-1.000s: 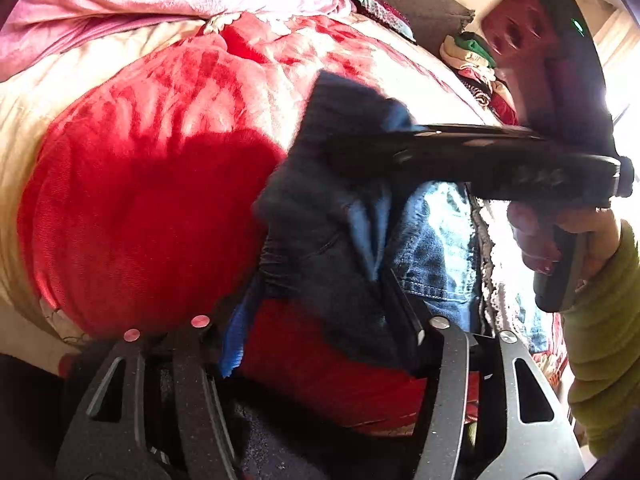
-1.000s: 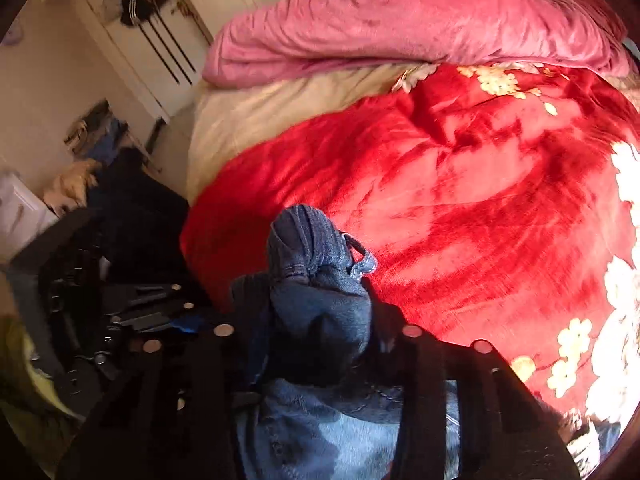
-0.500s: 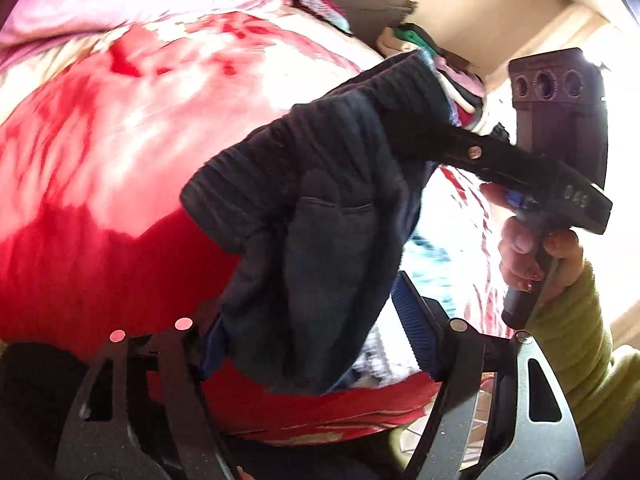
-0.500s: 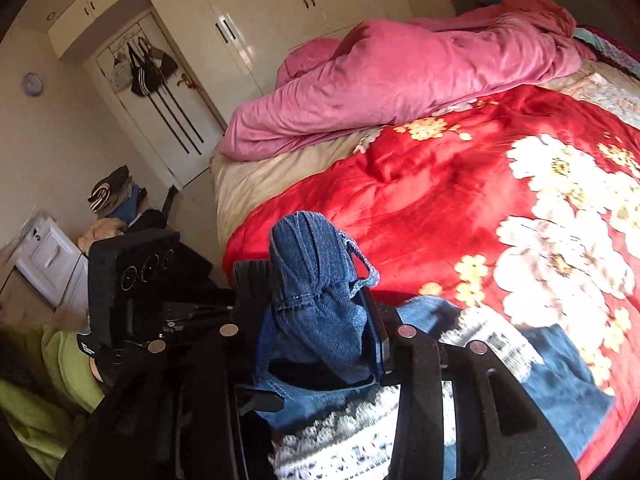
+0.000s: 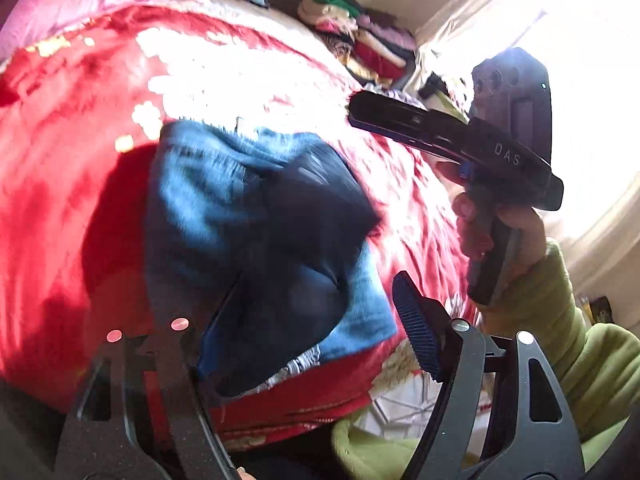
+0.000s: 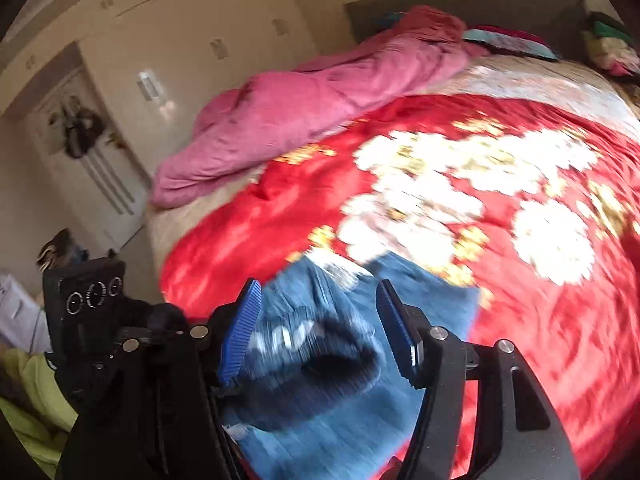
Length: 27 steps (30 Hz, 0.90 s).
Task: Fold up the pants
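The blue denim pants (image 5: 256,236) lie bunched on the red flowered quilt (image 5: 64,184) near the bed's front edge. They also show in the right wrist view (image 6: 332,364), blurred. My left gripper (image 5: 316,336) is open just above the pants, its blue right pad (image 5: 416,336) bare. My right gripper (image 6: 318,332) is open too, with both blue pads (image 6: 240,336) bare and the pants below them. The right gripper also shows in the left wrist view (image 5: 452,136), held to the right above the quilt.
A pink duvet (image 6: 320,96) lies heaped at the head of the bed. A stack of folded clothes (image 5: 360,40) sits at the far corner by the bright window. White wardrobe doors (image 6: 168,64) stand beyond the bed. My green sleeve (image 5: 560,356) is at the right.
Both grippers held the pants up off the bed; now both have opened and the pants have dropped onto the quilt. The right gripper has drawn away to the right.
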### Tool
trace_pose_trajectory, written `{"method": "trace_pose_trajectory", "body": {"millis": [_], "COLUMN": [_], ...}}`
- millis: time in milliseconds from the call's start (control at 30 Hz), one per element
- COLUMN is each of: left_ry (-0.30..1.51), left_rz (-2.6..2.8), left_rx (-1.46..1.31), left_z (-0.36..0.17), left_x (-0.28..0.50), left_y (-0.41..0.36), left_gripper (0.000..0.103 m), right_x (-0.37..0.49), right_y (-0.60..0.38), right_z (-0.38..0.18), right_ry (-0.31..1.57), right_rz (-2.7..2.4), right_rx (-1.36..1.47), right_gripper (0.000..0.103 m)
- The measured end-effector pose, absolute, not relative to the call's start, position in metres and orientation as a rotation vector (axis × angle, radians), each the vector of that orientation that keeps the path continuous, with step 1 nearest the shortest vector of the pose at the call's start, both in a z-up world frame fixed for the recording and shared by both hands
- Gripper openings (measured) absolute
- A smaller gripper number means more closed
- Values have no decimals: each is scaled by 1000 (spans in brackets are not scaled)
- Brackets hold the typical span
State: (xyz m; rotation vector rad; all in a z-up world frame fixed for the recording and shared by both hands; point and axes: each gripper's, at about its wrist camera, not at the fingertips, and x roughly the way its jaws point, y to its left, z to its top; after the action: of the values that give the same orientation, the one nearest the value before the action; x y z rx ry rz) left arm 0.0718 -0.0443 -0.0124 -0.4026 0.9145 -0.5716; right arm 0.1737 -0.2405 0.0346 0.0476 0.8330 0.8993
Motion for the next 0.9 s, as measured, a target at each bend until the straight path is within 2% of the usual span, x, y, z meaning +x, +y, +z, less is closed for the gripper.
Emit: {"method": "trace_pose_trajectory", "body": {"millis": [233,333,433,567,700,900], "left_ry": [959,970,966,917,880,866], "left_rz": [-544,-537,-537,-517,-462,-367], "left_rx": [-343,-321,-308,-295,-276,-257], "left_z": [-24,-30,-28,-16,-3,4], "left_x": [69,68,68,59,46,48], "left_y": [-62,-67,-66,-60,-49,-31], "left_gripper": [67,67,67,72,75,80], "right_x": [155,159,166,151,136,105], "right_y": [-231,-224,-234,-244,-256,-265], "right_z": [11,-19,-41,-15,11,25], "right_ry": [893,914,966,870,812,771], "right_rz": [853,651,646,692,706,727], "right_rx": [-14,-248,-162,-112,-69,-67], "right_gripper": [58,60,61,63,72,73]}}
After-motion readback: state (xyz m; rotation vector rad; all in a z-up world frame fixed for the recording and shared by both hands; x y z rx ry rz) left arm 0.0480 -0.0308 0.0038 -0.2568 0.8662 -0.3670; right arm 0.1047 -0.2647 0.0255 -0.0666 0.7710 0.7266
